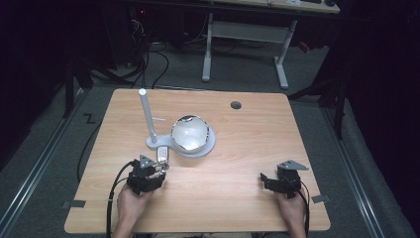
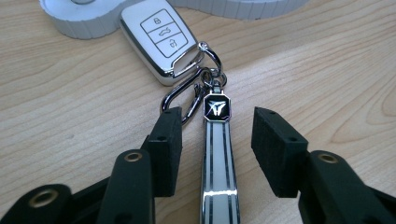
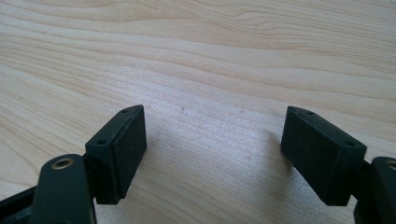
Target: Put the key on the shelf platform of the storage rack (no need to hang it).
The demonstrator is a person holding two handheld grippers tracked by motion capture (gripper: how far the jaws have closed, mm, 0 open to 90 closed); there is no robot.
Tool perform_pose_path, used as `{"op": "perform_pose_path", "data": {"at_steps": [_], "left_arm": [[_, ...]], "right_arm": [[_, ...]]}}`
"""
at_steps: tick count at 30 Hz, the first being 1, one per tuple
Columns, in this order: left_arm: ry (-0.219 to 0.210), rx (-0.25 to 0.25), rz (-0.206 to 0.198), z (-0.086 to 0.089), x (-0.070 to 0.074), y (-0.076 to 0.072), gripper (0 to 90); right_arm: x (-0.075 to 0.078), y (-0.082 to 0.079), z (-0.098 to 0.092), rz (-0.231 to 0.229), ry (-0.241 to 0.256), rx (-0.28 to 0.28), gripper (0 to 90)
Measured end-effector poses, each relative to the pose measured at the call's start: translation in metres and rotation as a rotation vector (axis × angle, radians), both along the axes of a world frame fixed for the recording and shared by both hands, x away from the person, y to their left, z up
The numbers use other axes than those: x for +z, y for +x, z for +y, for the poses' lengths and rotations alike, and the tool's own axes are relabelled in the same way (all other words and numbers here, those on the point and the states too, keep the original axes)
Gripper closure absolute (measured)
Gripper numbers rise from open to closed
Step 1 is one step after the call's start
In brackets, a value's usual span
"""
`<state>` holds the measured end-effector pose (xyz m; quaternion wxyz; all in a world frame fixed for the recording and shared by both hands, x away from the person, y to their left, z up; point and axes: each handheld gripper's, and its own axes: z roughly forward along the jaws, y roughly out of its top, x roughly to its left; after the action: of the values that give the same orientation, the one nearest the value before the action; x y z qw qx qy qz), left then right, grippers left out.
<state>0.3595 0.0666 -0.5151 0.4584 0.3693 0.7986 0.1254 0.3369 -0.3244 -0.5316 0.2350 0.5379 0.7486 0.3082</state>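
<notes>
Approach phase, judged from the layout: the left gripper [image 2: 217,135] is positioned to take hold of the white and chrome car key fob [image 2: 161,39] by its attached strap. The fob lies flat on the light wooden table [image 1: 237,163], just in front of the white ribbed base [image 2: 79,23] of a stand that carries an upright white post [image 1: 147,116] and a clear glass dome [image 1: 189,132]. A chrome carabiner clip and rings [image 2: 196,88] link the fob to a white strap with dark stripes and a black emblem tag [image 2: 217,154].

Left gripper state: jaws partly open, one on each side of the strap, with a visible gap on both sides. Nothing is clamped. The left jaw tip sits close to, perhaps over, the carabiner loop; contact cannot be confirmed.

Right gripper [image 3: 212,144] state: jaws wide open over bare wood, holding nothing. In the high view it [image 1: 280,182] rests near the table's front right area, well apart from the fob.

Next move, as a judgement: close the left jaws squarely on the strap just behind the emblem tag, keeping the left jaw clear of the carabiner so the clip is not pinched. The fob should then trail freely from the rings when lifted.
</notes>
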Motion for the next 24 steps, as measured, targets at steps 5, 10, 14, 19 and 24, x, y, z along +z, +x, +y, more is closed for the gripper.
{"op": "perform_pose_path", "data": {"at_steps": [5,10,14,19,24], "left_arm": [[0.036,-0.016,0.008,-0.005,-0.006,-0.001,60.6],[0.032,0.002,0.015,-0.006,-0.007,-0.001,67.3],[0.048,-0.005,-0.001,-0.004,-0.009,-0.001,74.3],[0.056,-0.015,-0.019,-0.004,-0.01,-0.004,75.2],[0.065,-0.011,-0.031,-0.005,-0.011,-0.005,75.7]], "right_arm": [[0.0,0.0,0.0,0.001,0.0,-0.001,22.8],[0.0,0.0,0.0,0.001,0.0,-0.001,22.8],[0.0,0.0,0.0,0.0,0.0,0.0,22.8],[0.0,0.0,0.0,0.001,0.0,-0.001,22.8],[0.0,0.0,0.0,0.001,0.001,-0.001,22.8]]}}
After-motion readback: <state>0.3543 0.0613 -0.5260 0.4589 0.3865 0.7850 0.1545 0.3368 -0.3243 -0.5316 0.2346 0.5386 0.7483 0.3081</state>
